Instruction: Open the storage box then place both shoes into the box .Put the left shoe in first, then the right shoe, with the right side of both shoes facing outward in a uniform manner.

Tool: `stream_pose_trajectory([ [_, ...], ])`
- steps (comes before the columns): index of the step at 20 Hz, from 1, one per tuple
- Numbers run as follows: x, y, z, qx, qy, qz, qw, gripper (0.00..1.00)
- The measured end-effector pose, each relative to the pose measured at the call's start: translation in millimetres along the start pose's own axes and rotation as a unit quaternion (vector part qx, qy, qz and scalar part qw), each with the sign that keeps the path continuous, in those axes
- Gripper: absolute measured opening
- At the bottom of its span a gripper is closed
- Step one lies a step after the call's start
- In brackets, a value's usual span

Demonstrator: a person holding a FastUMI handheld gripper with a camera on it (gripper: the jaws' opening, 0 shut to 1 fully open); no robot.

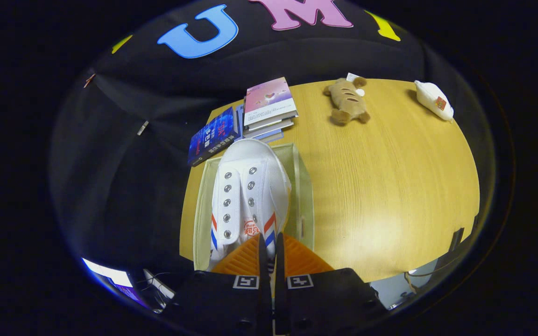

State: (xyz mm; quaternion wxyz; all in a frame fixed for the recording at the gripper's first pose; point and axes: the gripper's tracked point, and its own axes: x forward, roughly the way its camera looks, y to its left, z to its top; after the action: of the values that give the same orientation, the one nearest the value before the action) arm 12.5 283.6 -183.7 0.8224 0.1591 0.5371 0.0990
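Down at the near edge, the gripper [270, 254] points forward along its two orange ribbed fingers [241, 259], which stand nearly pressed together with only a thin slot between them. They pinch the heel end of a white shoe [249, 191], whose toe points away toward the far side of the table [390, 186].

Starting on the left, a dark blue book [212, 136] lies tilted at the far left corner of the wooden table, partly over its edge. Just right of it sits a stack of books [269, 108] with a pink-covered one on top. Near of these, the clear storage box [302, 186] stands open on the left part of the table, its long sides running from near to far. The shoe sits within the box's outline, top side up, showing two rows of metal eyelets, no laces, and red and blue stripes on both sides near the fingers. Its toe reaches the far wall of the box, close to the books. Whether the sole rests on the box floor cannot be told.

Further right, at the far side, a brown plush toy [347, 100] lies on the bare wood. At the far right corner rests a white object [433, 99] with a small coloured label.
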Motion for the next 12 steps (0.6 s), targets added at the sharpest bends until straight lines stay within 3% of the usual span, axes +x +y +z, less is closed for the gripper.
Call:
stream_pose_trajectory([
  [5, 24.8, 0.9, -7.6, -0.021, 0.008, -0.023, 0.999, 0.09],
  [6, 25.9, 4.7, -6.7, -0.019, 0.005, -0.019, 1.0, 0.15],
  [8, 19.1, 18.3, 3.6, -0.005, -0.013, 0.007, 1.0, 0.37],
  [10, 7.2, 24.4, 13.0, -0.011, -0.03, 0.02, 0.999, 0.69],
  [12, -9.2, 16.7, 20.5, -0.04, -0.053, 0.011, 0.998, 0.95],
])
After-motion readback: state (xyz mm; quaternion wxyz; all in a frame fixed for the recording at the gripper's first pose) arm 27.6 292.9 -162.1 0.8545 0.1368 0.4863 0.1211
